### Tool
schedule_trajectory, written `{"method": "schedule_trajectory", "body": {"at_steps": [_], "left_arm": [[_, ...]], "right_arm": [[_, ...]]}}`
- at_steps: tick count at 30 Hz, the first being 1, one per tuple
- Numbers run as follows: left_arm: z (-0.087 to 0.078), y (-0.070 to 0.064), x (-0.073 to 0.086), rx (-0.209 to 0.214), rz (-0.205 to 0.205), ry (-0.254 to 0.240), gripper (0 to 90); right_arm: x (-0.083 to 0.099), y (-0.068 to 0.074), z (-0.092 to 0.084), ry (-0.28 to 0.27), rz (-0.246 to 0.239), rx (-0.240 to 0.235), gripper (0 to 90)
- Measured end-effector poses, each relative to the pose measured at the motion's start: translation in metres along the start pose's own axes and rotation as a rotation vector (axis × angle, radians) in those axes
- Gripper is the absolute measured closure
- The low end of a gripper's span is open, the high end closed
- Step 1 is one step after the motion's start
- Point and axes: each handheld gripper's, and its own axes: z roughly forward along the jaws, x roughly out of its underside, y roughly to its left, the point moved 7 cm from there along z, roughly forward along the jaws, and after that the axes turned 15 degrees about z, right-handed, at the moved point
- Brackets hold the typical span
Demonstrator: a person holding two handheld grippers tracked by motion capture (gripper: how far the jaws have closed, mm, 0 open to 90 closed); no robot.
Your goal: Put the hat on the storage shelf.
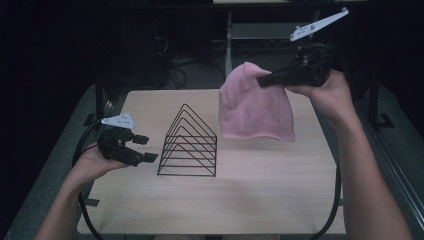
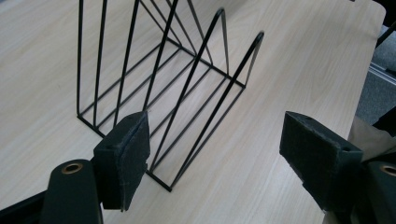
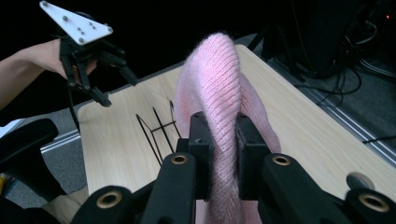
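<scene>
Your right gripper is raised above the far right part of the table, its jaws clamped on a fold of the pink knit hat near the crown. In the right gripper view the two black pads press the knit from both sides, with the fabric bunched between them. The hat hangs down from that grip in the high view, open end lowest, its hem close to the tabletop; whether the hem touches the wood cannot be told.

Your left gripper is held at the near left of the table, just beside the black wire rack, which stands upright near the middle. Its jaws stand wide apart with nothing between them; in the left gripper view the pads frame the rack's near corner without touching it. The hat and the rack are apart, the hat to the rack's right and farther from you
</scene>
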Motion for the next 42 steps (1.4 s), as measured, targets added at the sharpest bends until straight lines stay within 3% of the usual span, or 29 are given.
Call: {"method": "schedule_trajectory", "body": {"at_steps": [13,26,30,33,42], "left_arm": [[-0.009,0.009,-0.031,0.004,0.018,-0.060,24.6],[-0.013,0.010,-0.061,0.013,0.066,-0.044,24.7],[-0.015,0.010,-0.066,0.026,0.069,-0.061,25.4],[-0.018,0.011,-0.068,0.026,0.086,-0.081,30.9],[-0.021,0.016,-0.068,0.045,0.075,-0.115,35.0]], "right_arm": [[-0.032,0.028,0.010,0.013,-0.075,-0.030,79.7],[-0.056,0.057,0.030,0.030,-0.126,-0.072,79.6],[-0.062,0.065,0.040,0.042,-0.145,-0.084,79.6],[-0.067,0.070,0.047,0.044,-0.157,-0.100,79.6],[-0.077,0.083,0.065,0.040,-0.184,-0.151,79.7]]}}
